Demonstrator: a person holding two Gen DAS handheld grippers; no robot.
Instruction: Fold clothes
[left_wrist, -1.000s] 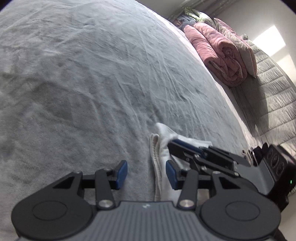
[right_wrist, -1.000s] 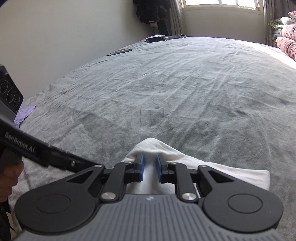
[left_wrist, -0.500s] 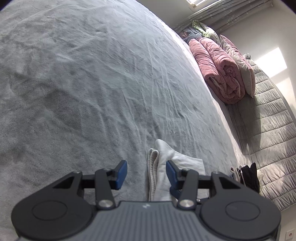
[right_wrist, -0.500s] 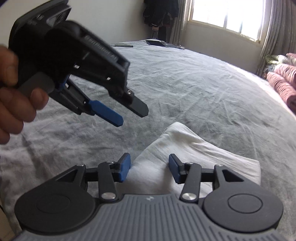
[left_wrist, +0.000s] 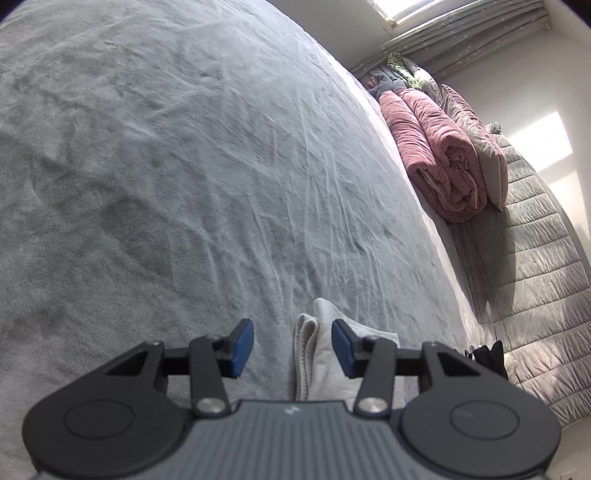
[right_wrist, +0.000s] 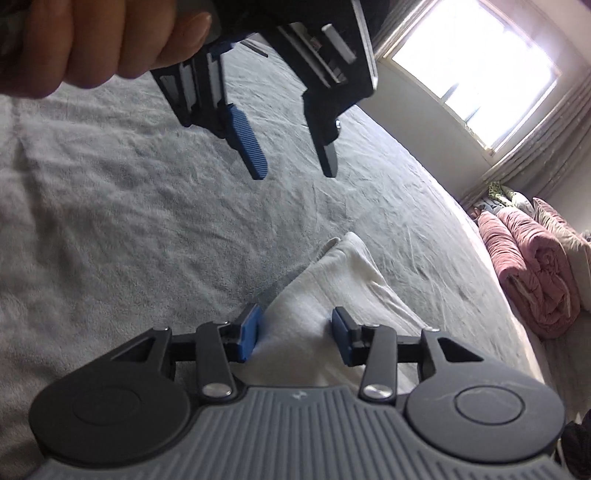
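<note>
A folded white garment (right_wrist: 351, 280) lies on the grey bedspread (right_wrist: 110, 229). My right gripper (right_wrist: 295, 338) hovers low over its near end. Its jaws are closing, with the cloth showing between the blue pads but not pinched by them. In the right wrist view my left gripper (right_wrist: 294, 171) hangs above the bed beyond the garment, held by a hand (right_wrist: 92, 40), open with nothing in it. The left wrist view shows the left gripper (left_wrist: 292, 347) open just above the garment's layered edge (left_wrist: 306, 354), clear of the cloth.
A rolled pink quilt (left_wrist: 439, 158) and a pillow lie at the bed's far side against a grey quilted headboard (left_wrist: 535, 258). A bright window (right_wrist: 476, 70) with curtains is behind. Dark clothes (left_wrist: 487, 358) sit at the bed's right edge.
My right gripper has let go of the white garment, rolled and shifted sideways. It has left the left wrist view, and the left gripper now shows at the top of the right view.
</note>
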